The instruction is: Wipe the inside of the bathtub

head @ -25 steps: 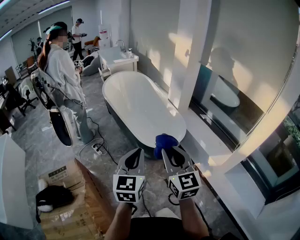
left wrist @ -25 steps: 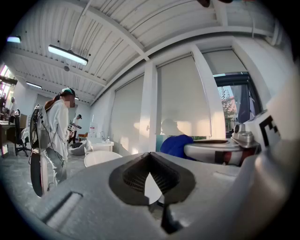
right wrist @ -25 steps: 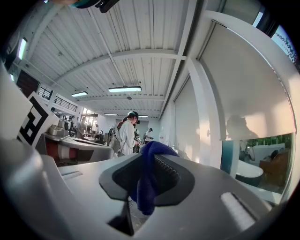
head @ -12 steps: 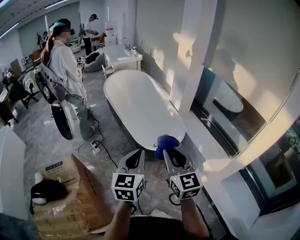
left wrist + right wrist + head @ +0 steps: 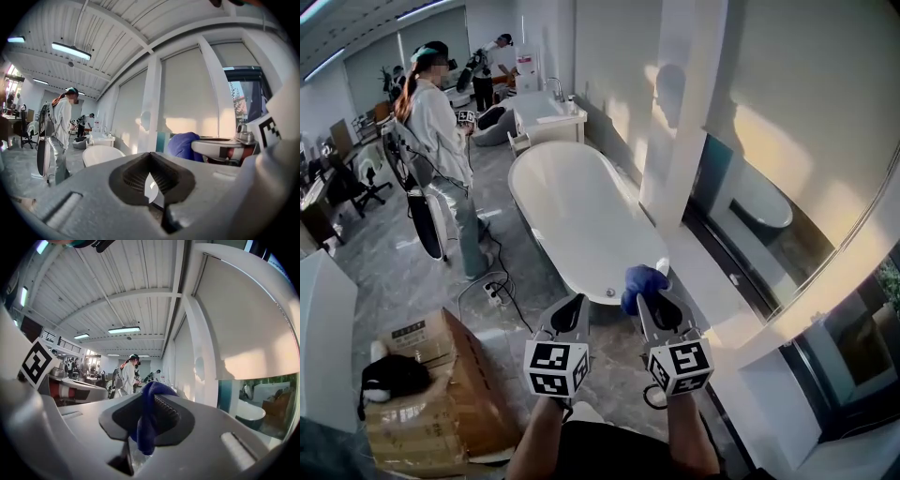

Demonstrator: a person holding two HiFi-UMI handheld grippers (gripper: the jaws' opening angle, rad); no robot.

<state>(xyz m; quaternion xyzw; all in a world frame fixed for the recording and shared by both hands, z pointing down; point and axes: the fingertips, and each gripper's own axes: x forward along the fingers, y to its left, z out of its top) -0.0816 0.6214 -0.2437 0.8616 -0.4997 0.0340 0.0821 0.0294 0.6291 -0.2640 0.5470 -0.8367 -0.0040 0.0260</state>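
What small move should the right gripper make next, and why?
Probably ease the right gripper forward and down over the rim of the bathtub. It is shut on the blue cloth, which hangs by the tub's near end and does not yet touch the white inside.

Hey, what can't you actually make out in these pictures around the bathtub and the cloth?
- Head view: whether the bathtub is wet or dirty inside; too small, evenly white.
- Head view: print on the cardboard box; too small.
- Left gripper view: most of the bathtub, behind the body of the left gripper.
- Right gripper view: full size of the blue cloth; bunched in the jaws of the right gripper.
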